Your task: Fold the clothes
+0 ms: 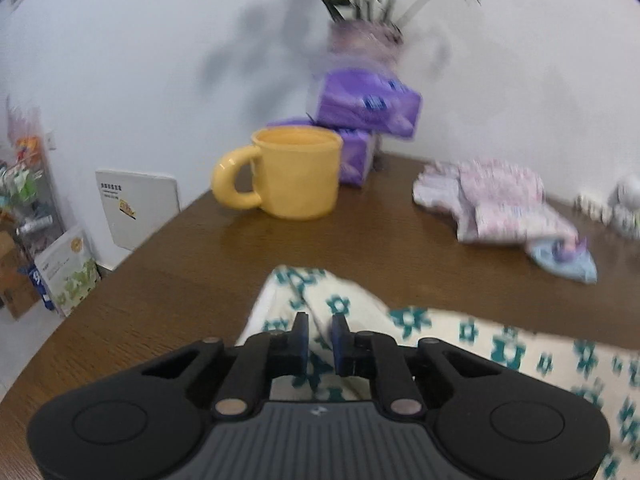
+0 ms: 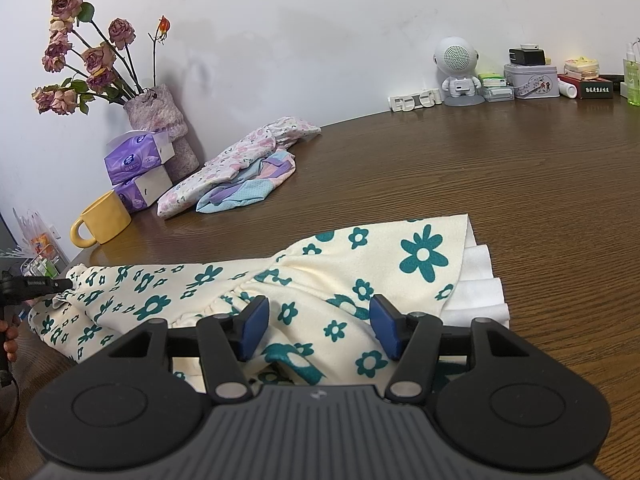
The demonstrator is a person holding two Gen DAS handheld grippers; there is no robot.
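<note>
A cream cotton garment printed with teal flowers (image 2: 224, 288) lies spread on the brown wooden desk (image 2: 520, 184), directly beneath both tools. The left hand-held gripper (image 1: 320, 334) has its jaws nearly together, pinching a raised fold at the garment's narrow end. The right hand-held gripper (image 2: 316, 326) hovers over the wider end, jaws apart, holding nothing. The gripping step seems half done; next, the right likely needs to clamp cloth before folding.

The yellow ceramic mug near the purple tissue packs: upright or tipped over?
Upright: the yellow ceramic mug stands on its base, rim up, handle sideways.
</note>
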